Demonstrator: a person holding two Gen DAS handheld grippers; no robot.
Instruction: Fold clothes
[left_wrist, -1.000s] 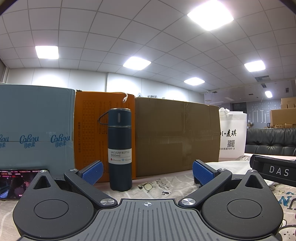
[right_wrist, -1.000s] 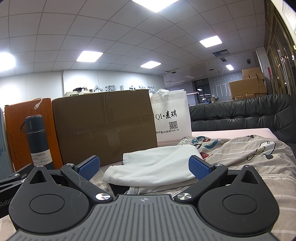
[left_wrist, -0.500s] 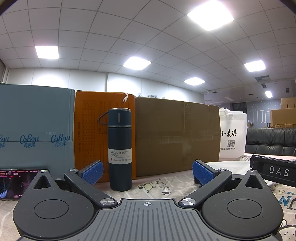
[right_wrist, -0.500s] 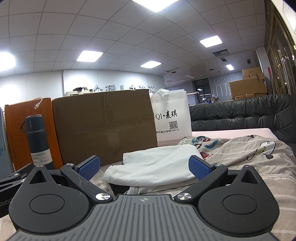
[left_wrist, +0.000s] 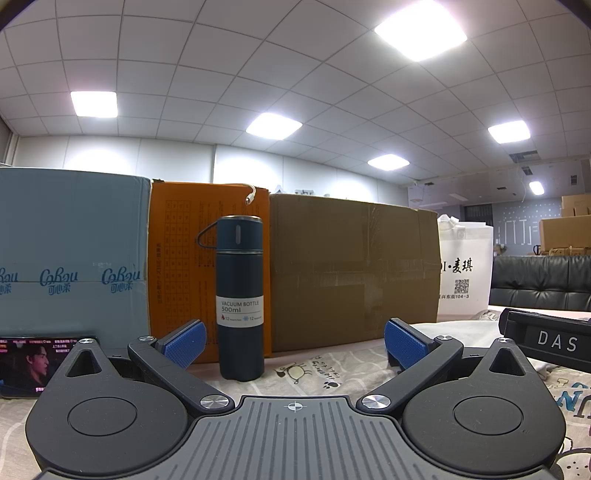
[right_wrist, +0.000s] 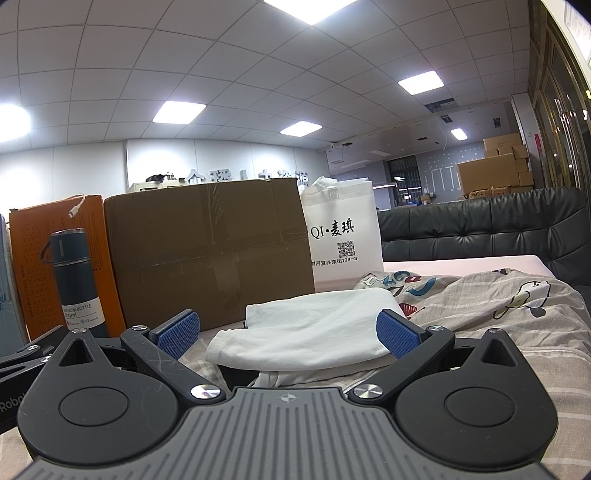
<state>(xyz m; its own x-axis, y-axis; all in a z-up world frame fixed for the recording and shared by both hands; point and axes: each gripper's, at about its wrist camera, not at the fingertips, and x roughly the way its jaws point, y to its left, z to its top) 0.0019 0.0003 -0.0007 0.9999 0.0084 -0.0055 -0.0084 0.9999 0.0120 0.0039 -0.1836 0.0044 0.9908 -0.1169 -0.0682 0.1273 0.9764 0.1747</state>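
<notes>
1. My right tool (right_wrist: 287, 332) and left tool (left_wrist: 294, 341) rest fingers apart, empty.
2. White T-shirt (right_wrist: 314, 328) lies mid-frame, right view, on the cartoon-print sheet (right_wrist: 498, 314).
3. I should pinch one hem edge cleanly, avoiding the sheet.

- The left gripper (left_wrist: 293, 341) sits low over the bedsheet (left_wrist: 332, 369), jaws spread wide with nothing between them.
- A vacuum bottle (left_wrist: 240, 295) stands upright just ahead, left of its centre line.
- Behind the bottle stand an orange box (left_wrist: 177, 273) and, to its right, a cardboard box (left_wrist: 354, 269).
- Far left, a phone (left_wrist: 26, 363) lies before a wrapped pack (left_wrist: 70, 254).
- The right gripper (right_wrist: 288, 330) rests to the right, jaws wide, with the folded garment (right_wrist: 314, 328) lying directly ahead between them.
- Behind the garment stand the cardboard box and a tote bag (right_wrist: 343, 232).
- A sofa (right_wrist: 480, 236) runs behind the bed at right.
</notes>
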